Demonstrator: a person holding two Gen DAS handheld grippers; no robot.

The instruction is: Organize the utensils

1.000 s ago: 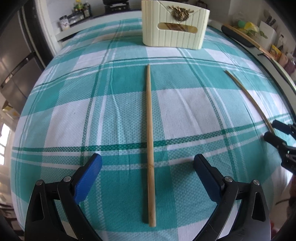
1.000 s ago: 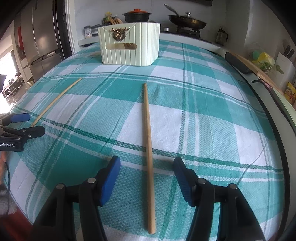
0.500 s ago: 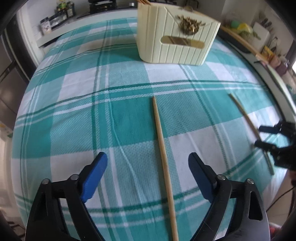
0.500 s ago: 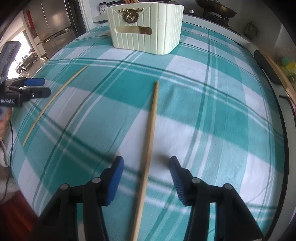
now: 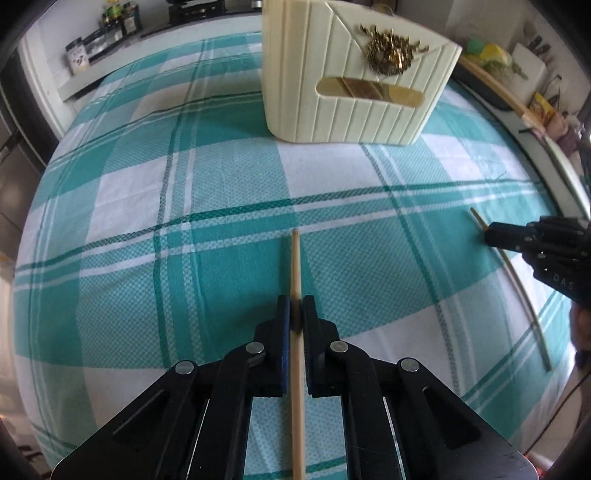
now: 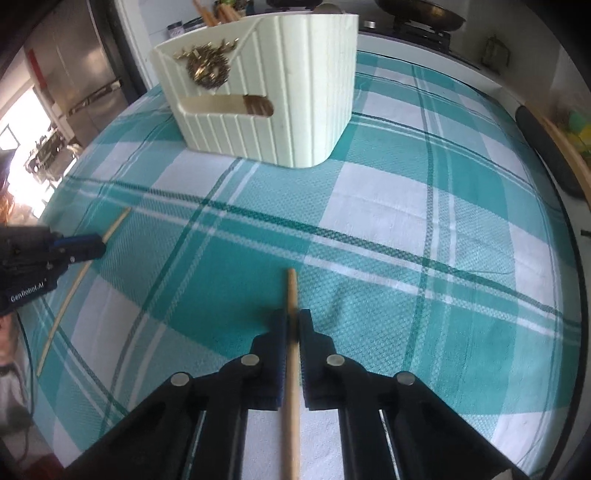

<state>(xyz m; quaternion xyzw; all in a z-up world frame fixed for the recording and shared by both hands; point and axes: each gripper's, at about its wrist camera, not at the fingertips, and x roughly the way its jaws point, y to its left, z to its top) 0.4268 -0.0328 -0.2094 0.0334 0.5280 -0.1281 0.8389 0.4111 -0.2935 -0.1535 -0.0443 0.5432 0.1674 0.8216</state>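
Observation:
Two wooden chopsticks lie on a teal plaid tablecloth [image 5: 184, 258]. In the left wrist view my left gripper [image 5: 295, 306] is closing on one chopstick [image 5: 295, 266], its pads pressing both sides and the tip sticking out ahead. My right gripper [image 6: 291, 319] is likewise closing on the other chopstick [image 6: 291, 291], pads against it. Each view shows the other gripper at its edge: the right gripper [image 5: 495, 236] on its chopstick [image 5: 524, 295], and the left gripper [image 6: 98, 245] on its chopstick [image 6: 70, 295]. A cream ribbed basket [image 5: 351, 110] [image 6: 266, 122] stands beyond both, with utensils inside.
The table's edge curves along the right [image 6: 565, 229]. A counter behind holds jars [image 5: 77, 59] and a wok [image 6: 417, 14]. A steel fridge [image 6: 74, 74] stands at the far left. A dark pad and wooden board [image 6: 546, 155] lie off the right edge.
Both grippers moved forward along their chopsticks toward the basket and went from wide open to shut on the sticks. The basket now looks nearer.

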